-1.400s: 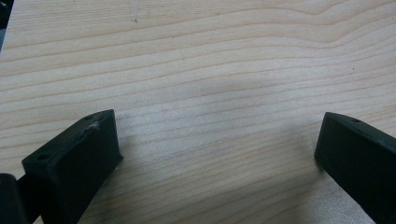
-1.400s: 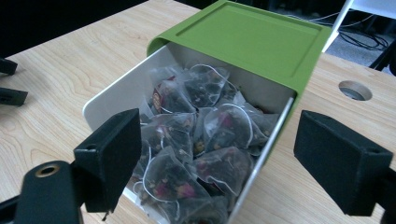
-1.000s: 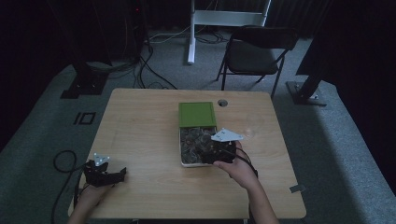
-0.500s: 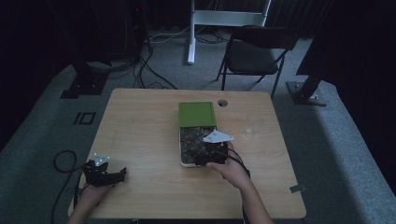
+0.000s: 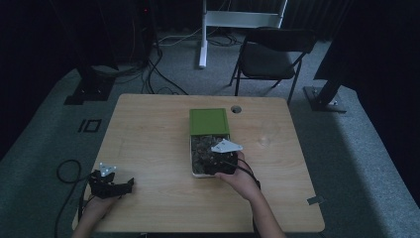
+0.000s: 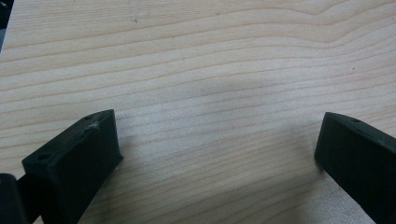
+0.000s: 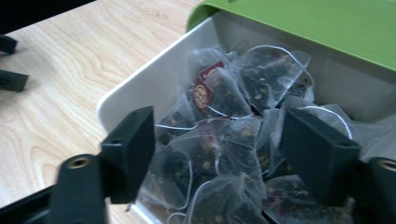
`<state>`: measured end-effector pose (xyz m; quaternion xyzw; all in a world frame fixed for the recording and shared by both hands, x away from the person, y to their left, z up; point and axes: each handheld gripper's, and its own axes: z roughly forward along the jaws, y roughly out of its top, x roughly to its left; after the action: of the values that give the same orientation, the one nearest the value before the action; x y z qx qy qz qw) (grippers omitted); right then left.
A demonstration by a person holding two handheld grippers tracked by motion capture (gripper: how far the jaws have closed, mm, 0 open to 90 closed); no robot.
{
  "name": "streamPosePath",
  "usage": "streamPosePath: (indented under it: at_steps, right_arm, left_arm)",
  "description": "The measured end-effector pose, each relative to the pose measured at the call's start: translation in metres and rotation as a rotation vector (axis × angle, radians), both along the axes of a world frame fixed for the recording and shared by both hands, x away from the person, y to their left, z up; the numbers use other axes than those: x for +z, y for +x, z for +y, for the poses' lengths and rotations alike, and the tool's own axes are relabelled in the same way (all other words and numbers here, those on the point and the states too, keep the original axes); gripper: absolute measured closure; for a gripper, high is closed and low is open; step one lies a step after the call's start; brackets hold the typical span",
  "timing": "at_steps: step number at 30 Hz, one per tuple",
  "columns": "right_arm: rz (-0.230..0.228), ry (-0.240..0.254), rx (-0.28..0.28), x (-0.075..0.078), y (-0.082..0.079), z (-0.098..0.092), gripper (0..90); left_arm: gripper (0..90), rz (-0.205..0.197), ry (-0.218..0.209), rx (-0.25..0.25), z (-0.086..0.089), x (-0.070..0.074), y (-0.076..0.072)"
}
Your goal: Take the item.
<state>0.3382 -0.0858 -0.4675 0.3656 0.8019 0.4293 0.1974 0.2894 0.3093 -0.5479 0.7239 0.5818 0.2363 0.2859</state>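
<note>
Right gripper (image 7: 217,149) jaws spread wide, poised over the white box (image 7: 154,84) of mesh tea bags (image 7: 219,140); green lid (image 7: 317,23) hinged open beyond. Left gripper (image 6: 217,149) also wide, empty, resting on bare table (image 6: 210,70), well apart.

The high view is dim and grainy, its surroundings sinking into black; the bench (image 5: 158,148) is the one lit patch. Both gripper views are brighter, soft light casting faint shadows, near jaws slightly blurred.

both black tools (image 5: 110,187) (image 5: 220,166) carry grey three-cornered plates and trailing black cables.
</note>
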Motion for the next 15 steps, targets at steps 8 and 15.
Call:
streamPosePath:
  at_steps: [8, 15]
  right_arm:
    - [0.031, -0.004, 0.009, -0.007, 0.001, 0.006, 36.0]
    - [0.054, -0.025, 0.001, -0.013, 0.003, 0.007, 41.9]
  left_arm:
    - [0.5, 0.0, 0.0, 0.0, 0.0, 0.0, 0.0]
    - [0.5, 0.0, 0.0, 0.0, 0.0, 0.0, 0.0]
